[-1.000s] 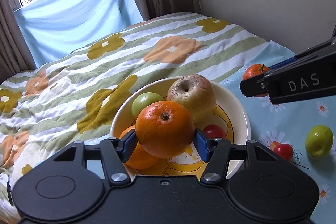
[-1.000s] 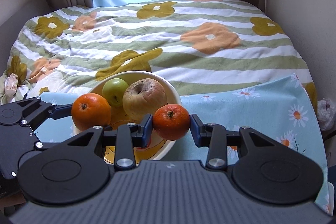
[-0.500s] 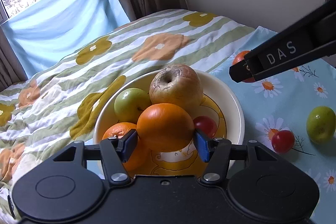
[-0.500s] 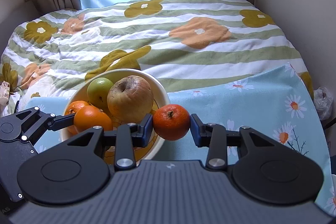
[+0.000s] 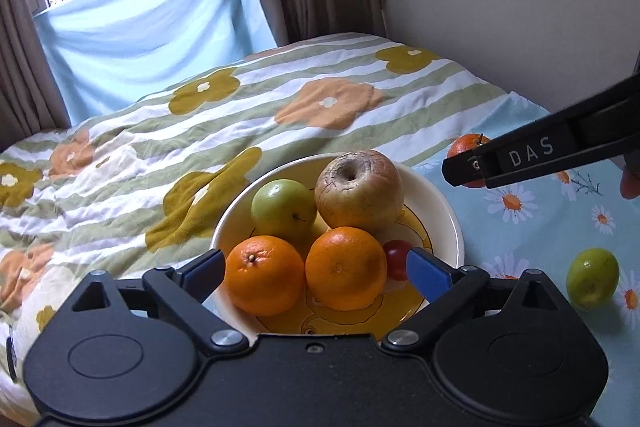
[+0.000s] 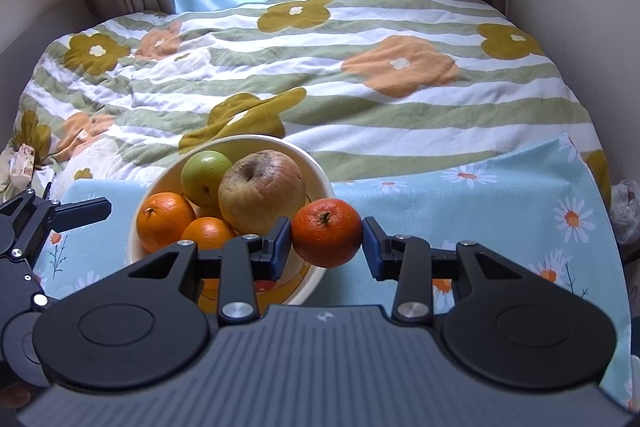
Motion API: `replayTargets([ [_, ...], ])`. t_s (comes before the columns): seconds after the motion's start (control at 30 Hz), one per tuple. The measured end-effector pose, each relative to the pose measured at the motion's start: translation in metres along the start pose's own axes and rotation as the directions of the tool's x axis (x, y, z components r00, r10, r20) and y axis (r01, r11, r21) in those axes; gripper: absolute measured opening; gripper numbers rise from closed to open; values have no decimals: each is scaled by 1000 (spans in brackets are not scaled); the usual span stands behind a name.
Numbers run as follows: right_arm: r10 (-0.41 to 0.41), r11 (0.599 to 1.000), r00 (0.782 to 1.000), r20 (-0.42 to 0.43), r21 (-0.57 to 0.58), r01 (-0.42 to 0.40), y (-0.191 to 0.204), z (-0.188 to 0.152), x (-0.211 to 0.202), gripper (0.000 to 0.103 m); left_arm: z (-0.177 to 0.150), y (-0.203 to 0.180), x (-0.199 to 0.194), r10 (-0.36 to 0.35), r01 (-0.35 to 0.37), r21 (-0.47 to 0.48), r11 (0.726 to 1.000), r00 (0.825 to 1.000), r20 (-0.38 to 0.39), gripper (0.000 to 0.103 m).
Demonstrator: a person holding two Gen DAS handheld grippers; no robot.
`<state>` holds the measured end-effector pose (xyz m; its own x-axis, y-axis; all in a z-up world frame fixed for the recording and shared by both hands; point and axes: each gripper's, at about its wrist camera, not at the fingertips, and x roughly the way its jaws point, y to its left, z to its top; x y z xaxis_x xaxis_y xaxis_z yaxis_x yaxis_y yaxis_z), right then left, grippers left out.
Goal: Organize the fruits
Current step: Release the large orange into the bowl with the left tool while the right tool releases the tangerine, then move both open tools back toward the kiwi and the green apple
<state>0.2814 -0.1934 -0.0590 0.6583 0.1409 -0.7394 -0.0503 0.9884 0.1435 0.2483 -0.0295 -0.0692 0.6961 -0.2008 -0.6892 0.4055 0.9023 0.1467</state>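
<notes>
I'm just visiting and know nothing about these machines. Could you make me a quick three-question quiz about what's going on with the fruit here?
1. True or false: the left gripper is squeezing an orange.
2. What does the right gripper hold?
3. Which fruit lies outside the bowl on the daisy cloth: A green fruit, B wrinkled apple, C banana?

Key:
1. False; its jaws have just opened, and both oranges rest in the bowl.
2. A small orange tangerine.
3. A.
</notes>
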Motion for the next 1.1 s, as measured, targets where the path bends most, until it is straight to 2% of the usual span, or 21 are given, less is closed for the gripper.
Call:
replayTargets([
  [0.2, 36, 995, 999, -27, -92, -38, 15, 2, 5, 54, -7, 20, -25, 44, -42, -131, 990, 999, 7, 102],
  [0.47, 52, 982, 996, -78, -177, -65, 26, -9, 27, 54, -19, 33, -46, 91, -94, -195, 976, 996, -24, 103],
  [0.73, 63, 971, 996, -64, -226, -76, 30, -17, 41, 54, -32, 38, -51, 107, -115, -235, 965, 993, -45, 103],
  [0.8, 57, 966, 997, -54, -248, -69, 32, -18, 41, 63, -35, 38, -52, 108, -116, -240, 964, 993, -46, 103],
  [0.87, 53, 963, 998, -37, -264, -61, 34, -19, 38, 85, -37, 37, -53, 115, -125, -235, 964, 992, -52, 103],
  [0.9, 49, 962, 999, -22, -268, -53, 36, -20, 35, 90, -38, 36, -53, 121, -131, -230, 964, 991, -55, 103],
  [0.93, 46, 962, 999, -11, -271, -47, 37, -20, 32, 100, -39, 36, -54, 123, -133, -227, 965, 991, -57, 103],
  [0.97, 46, 961, 999, -2, -272, -45, 38, -21, 29, 103, -40, 36, -55, 122, -132, -228, 965, 991, -57, 103],
  [1.1, 39, 962, 999, 5, -270, -37, 41, -21, 18, 103, -39, 38, -61, 116, -126, -247, 961, 992, -54, 103],
])
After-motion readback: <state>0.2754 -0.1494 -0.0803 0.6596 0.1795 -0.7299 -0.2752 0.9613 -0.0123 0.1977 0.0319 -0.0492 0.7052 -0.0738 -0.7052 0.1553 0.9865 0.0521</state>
